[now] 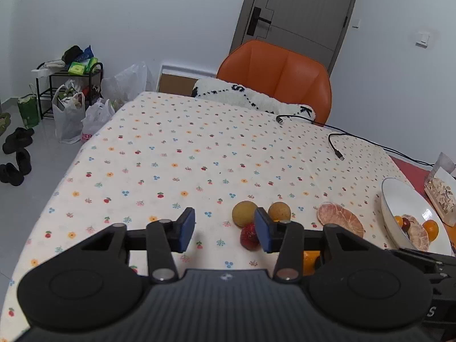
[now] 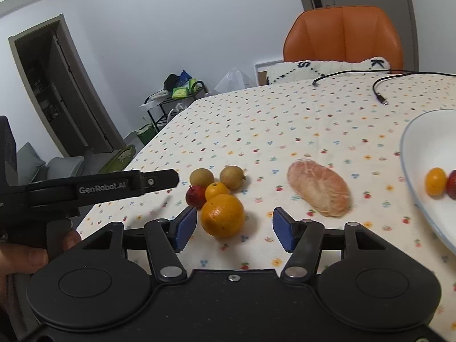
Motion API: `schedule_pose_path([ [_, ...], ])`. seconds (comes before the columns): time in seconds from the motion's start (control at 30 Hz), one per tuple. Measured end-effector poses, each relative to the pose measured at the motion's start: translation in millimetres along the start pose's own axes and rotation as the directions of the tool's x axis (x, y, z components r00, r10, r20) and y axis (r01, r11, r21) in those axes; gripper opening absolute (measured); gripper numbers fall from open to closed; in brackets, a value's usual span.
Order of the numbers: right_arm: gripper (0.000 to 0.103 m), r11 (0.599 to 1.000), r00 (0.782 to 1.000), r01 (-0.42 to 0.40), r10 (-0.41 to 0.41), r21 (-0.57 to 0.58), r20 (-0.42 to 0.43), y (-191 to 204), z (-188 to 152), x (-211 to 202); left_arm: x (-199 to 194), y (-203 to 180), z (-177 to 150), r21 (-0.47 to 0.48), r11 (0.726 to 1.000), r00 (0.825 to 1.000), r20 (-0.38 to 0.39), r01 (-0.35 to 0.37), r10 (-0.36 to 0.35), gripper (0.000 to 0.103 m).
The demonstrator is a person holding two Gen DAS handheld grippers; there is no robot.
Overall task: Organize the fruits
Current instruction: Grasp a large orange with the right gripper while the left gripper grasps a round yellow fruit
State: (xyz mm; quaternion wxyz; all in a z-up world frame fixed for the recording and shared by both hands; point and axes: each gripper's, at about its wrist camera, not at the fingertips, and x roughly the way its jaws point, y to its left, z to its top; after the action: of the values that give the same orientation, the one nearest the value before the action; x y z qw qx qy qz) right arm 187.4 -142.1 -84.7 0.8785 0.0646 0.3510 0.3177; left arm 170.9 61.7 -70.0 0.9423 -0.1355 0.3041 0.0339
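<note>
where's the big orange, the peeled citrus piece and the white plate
big orange (image 2: 222,215), right wrist view, middle of its peel
peeled citrus piece (image 2: 319,191), right wrist view, centre of its top
white plate (image 2: 421,139), right wrist view, bare inner surface near the rim

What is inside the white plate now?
The plate holds peeled citrus segments, a small orange fruit, another smaller one and a dark red fruit. Its near part is cut off by the right gripper's body and the frame edge, so more may be hidden.

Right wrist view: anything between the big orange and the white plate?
Yes. A peeled pomelo piece lies on the tablecloth between the big orange and the white plate, touching neither. The right wrist view shows it clearly.
</note>
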Motion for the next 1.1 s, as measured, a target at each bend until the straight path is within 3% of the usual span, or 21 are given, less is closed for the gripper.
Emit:
schedule_pose_path([
  [0.1, 0.055, 1.0, 1.0, -0.015, 0.015, 0.0, -0.011, 3, 1, 7, 5, 1, 2, -0.005, 1.0, 1.0, -0.007, 0.01, -0.01, 0.041],
  [0.17, 0.039, 1.0, 0.999, -0.024, 0.024, -0.005, -0.023, 4, 1, 12, 9, 0, 3, -0.008, 1.0, 1.0, -0.009, 0.017, -0.017, 0.041],
  [0.23, 0.037, 0.999, 0.999, -0.033, 0.033, 0.001, -0.025, 3, 0, 14, 13, 0, 4, -0.009, 1.0, 1.0, -0.014, 0.021, -0.021, 0.041],
  [0.8, 0.036, 0.999, 1.0, -0.008, 0.008, 0.053, -0.008, -22, 4, 6, 38, -15, 6, 0.016, 0.999, 0.999, -0.042, 0.035, -0.034, 0.041],
  [0.83, 0.036, 0.998, 1.0, -0.005, 0.005, 0.055, -0.007, -23, 4, 5, 39, -16, 6, 0.016, 0.999, 0.999, -0.042, 0.03, -0.029, 0.039],
  [0.9, 0.036, 0.998, 1.0, 0.002, -0.002, 0.056, -0.003, -24, 3, 3, 43, -16, 6, 0.02, 0.999, 0.998, -0.055, 0.025, -0.024, 0.025],
  [1.1, 0.036, 0.998, 1.0, 0.018, -0.019, 0.065, 0.011, -27, 0, -4, 37, -16, 6, 0.021, 1.0, 0.999, -0.044, 0.012, -0.011, 0.025],
])
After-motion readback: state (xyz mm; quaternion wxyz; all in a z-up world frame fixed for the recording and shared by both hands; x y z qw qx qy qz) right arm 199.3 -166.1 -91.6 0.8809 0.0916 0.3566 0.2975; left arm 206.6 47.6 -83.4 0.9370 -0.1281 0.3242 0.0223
